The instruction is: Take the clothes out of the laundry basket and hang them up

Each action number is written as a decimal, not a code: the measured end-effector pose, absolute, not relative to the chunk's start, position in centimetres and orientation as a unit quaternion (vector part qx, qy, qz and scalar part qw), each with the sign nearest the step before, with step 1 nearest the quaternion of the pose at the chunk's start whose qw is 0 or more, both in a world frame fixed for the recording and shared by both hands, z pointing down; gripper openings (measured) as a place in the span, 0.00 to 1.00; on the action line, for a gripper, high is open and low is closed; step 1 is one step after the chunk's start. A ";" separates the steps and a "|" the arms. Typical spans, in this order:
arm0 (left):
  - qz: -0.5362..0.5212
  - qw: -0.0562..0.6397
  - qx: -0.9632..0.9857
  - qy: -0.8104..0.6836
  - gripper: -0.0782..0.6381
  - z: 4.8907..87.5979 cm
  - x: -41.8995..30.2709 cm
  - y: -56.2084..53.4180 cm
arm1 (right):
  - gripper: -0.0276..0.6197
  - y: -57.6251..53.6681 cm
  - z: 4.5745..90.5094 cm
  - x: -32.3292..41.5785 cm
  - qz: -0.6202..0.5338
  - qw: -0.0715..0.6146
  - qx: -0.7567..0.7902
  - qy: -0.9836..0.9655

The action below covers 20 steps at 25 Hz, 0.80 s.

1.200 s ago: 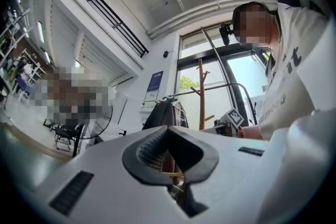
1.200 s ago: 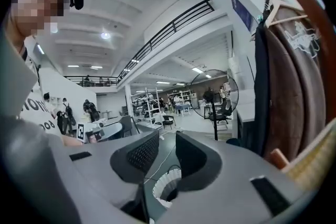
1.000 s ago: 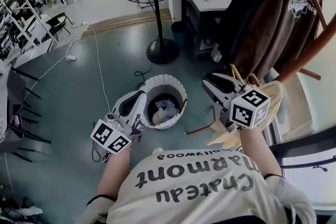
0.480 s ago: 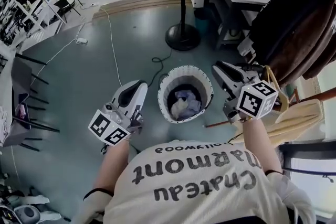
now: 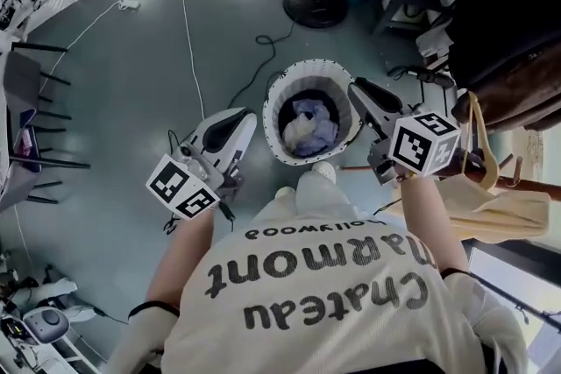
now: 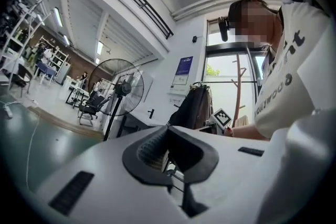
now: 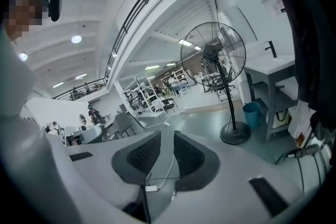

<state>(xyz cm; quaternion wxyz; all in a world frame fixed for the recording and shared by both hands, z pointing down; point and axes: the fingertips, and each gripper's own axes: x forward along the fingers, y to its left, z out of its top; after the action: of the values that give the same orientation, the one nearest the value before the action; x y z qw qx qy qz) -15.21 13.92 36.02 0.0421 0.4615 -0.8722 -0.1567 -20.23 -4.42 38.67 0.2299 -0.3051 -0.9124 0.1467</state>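
Observation:
The round white laundry basket (image 5: 282, 138) stands on the grey floor in front of me. Pale crumpled clothes (image 5: 307, 123) lie inside it. My left gripper (image 5: 248, 120) hovers just left of the basket rim, jaws shut and empty; in the left gripper view (image 6: 167, 131) the pads meet. On the basket's right side my right gripper (image 5: 358, 88) points toward the rim. Its jaws (image 7: 167, 140) have just been closing, a narrow gap still shows, and nothing is between them. Neither gripper touches the clothes.
A dark brown coat (image 5: 508, 31) hangs at the right, with a wooden hanger (image 5: 485, 155) and cream garment (image 5: 478, 208) below it. The fan's round base (image 5: 316, 3) stands behind the basket. A white cable (image 5: 186, 22) runs across the floor. Chair legs (image 5: 44, 48) are at far left.
Both grippers have come down and closer to the basket, now flanking its rim. The head view has tipped further down, so the basket sits higher and nearer the frame's centre.

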 end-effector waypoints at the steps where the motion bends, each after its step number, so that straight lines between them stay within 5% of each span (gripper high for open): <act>1: -0.152 0.054 0.455 -0.876 0.12 36.8 -15.7 13.7 | 0.19 -4.4 39.5 -21.0 0.139 0.236 -0.309 -0.911; 20: -0.197 0.207 0.257 -0.923 0.12 55.6 -20.8 9.9 | 0.17 -7.2 65.3 -26.7 0.031 0.474 -0.410 -0.778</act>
<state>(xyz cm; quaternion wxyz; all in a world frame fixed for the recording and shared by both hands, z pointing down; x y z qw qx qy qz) -20.82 9.90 55.58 0.2071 0.2573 -0.9230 -0.1974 -26.68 -7.15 65.27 0.4744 -0.4099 -0.7784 0.0314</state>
